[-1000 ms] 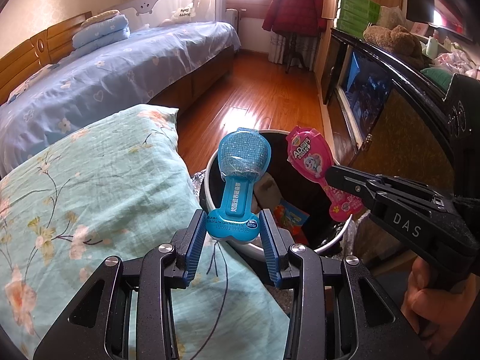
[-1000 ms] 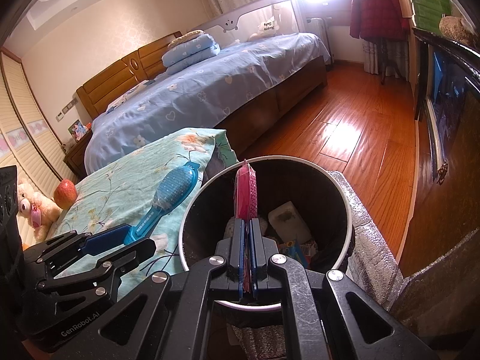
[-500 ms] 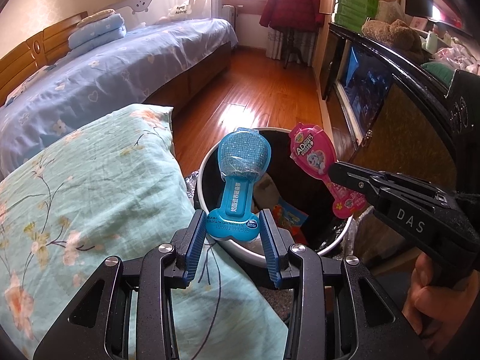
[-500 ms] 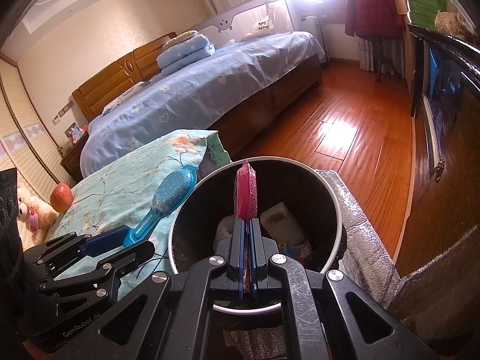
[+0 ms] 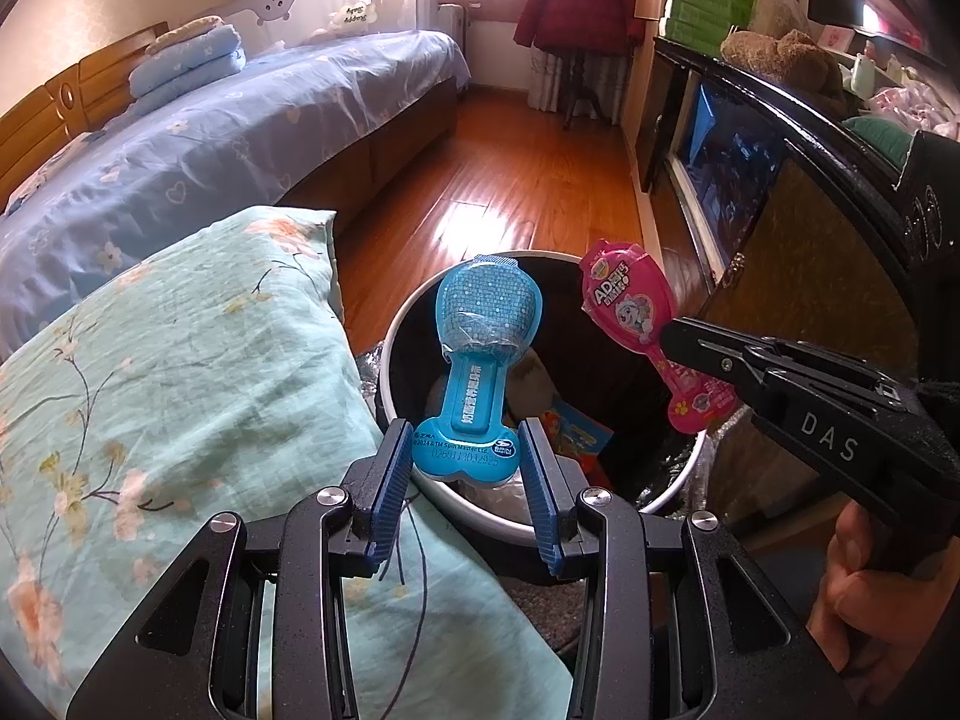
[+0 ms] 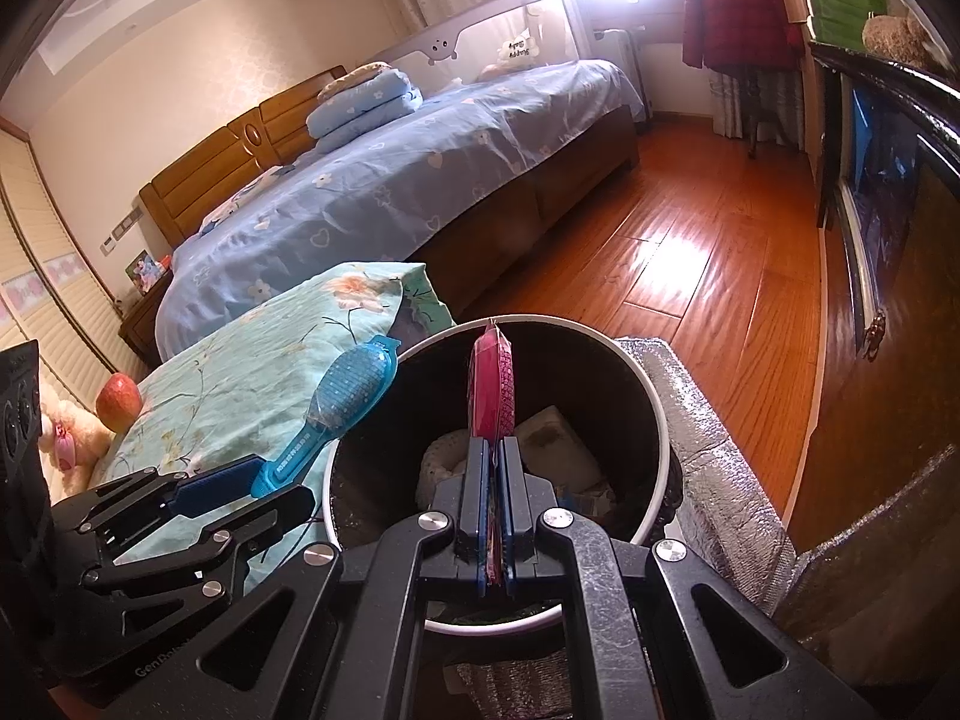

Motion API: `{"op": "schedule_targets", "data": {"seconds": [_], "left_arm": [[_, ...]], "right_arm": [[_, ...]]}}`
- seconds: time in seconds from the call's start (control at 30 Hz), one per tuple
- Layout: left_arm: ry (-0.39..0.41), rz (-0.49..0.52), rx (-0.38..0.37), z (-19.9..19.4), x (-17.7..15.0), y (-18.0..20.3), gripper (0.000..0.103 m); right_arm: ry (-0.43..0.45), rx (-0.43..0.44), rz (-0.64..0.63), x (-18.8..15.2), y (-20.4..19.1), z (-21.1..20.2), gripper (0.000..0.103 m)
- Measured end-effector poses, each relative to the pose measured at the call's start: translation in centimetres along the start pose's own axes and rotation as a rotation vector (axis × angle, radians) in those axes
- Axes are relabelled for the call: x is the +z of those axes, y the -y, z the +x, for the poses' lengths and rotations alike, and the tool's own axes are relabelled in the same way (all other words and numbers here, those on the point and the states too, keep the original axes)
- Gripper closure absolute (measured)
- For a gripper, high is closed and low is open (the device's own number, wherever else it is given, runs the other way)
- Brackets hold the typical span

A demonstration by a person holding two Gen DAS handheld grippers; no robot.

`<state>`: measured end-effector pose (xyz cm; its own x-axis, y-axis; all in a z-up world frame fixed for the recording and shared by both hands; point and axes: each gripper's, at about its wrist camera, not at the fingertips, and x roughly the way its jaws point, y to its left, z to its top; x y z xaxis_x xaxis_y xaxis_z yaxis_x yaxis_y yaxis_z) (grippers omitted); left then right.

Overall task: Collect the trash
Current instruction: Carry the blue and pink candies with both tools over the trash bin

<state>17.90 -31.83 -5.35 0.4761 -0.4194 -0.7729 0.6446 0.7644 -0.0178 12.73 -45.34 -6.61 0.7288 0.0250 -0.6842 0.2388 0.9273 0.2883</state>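
**Over the bin, two wrappers wait to drop**

Above the bin [image 5: 672, 495], little has shifted in the last second: the left gripper [image 5: 468, 459] still clamps a blue wrapper [image 5: 480, 360], the right gripper [image 6: 493, 510] still pinches a pink wrapper [image 6: 493, 384]. Release looks next.

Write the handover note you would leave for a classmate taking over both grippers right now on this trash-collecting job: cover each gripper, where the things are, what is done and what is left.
Left gripper: shut on the base of the blue paddle-shaped plastic wrapper, held at the near rim of the round white-rimmed black bin.
Right gripper: shut on the stem of the pink paddle-shaped plastic wrapper, edge-on above the bin's opening.
Done: both wrappers picked up and brought to the bin, which already holds other trash.
Left: open each gripper so the wrappers drop in; the blue one probably needs moving further over the opening first.
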Motion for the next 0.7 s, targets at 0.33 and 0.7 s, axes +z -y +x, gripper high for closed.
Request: {"op": "schedule_targets", "data": {"seconds": [0.33,0.7], "left_arm": [[-0.009,0.006,-0.009,0.56,0.28,0.55,0.068],[-0.013,0.011,-0.016,0.64,0.11,0.57,0.068]], "right_arm": [[-0.005,-0.007,0.01,0.13,0.69,0.17,0.1],[-0.008,-0.004,0.01,0.05,0.89,0.22,0.1]]}}
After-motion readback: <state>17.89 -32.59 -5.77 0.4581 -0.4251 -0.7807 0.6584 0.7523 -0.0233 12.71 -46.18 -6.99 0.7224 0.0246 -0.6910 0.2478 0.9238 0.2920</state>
